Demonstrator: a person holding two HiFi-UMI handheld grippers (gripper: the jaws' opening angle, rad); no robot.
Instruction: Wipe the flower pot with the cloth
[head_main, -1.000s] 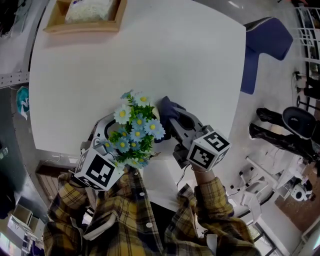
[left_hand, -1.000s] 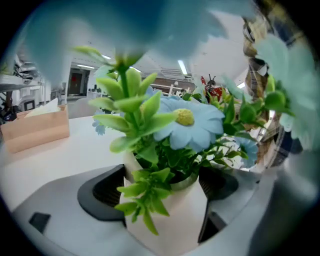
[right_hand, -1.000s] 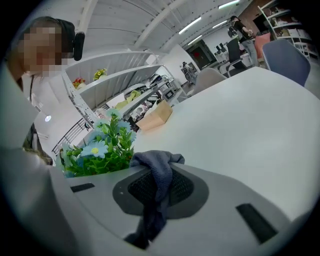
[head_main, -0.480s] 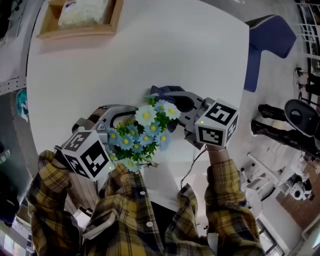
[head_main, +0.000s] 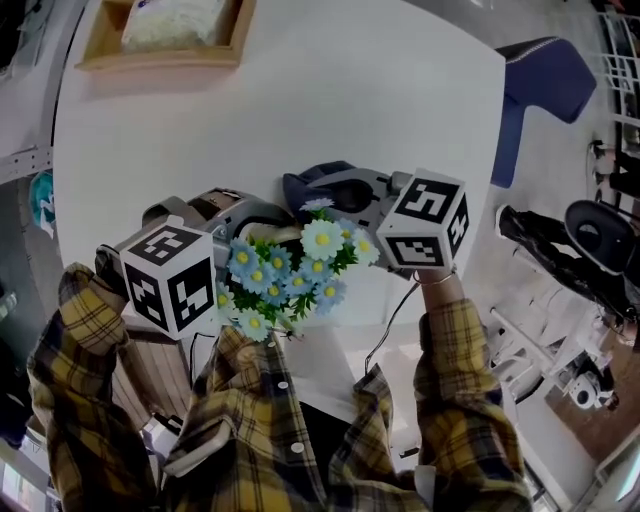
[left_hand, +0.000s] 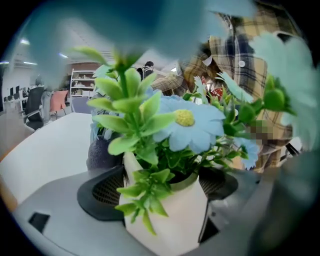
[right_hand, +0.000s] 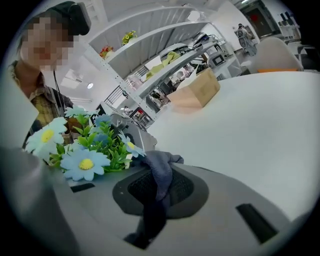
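Flower pot (left_hand: 170, 220) between left fingers (left_hand: 100, 192), seemingly

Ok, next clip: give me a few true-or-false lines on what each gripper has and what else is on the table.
1. The left gripper is shut on the flower pot. True.
2. The right gripper is empty. False: its jaws pinch the dark cloth.
3. The pot holds red roses. False: it holds blue flowers with yellow centres and green leaves.
4. A wooden tray sits on the table on the side far from the person. True.
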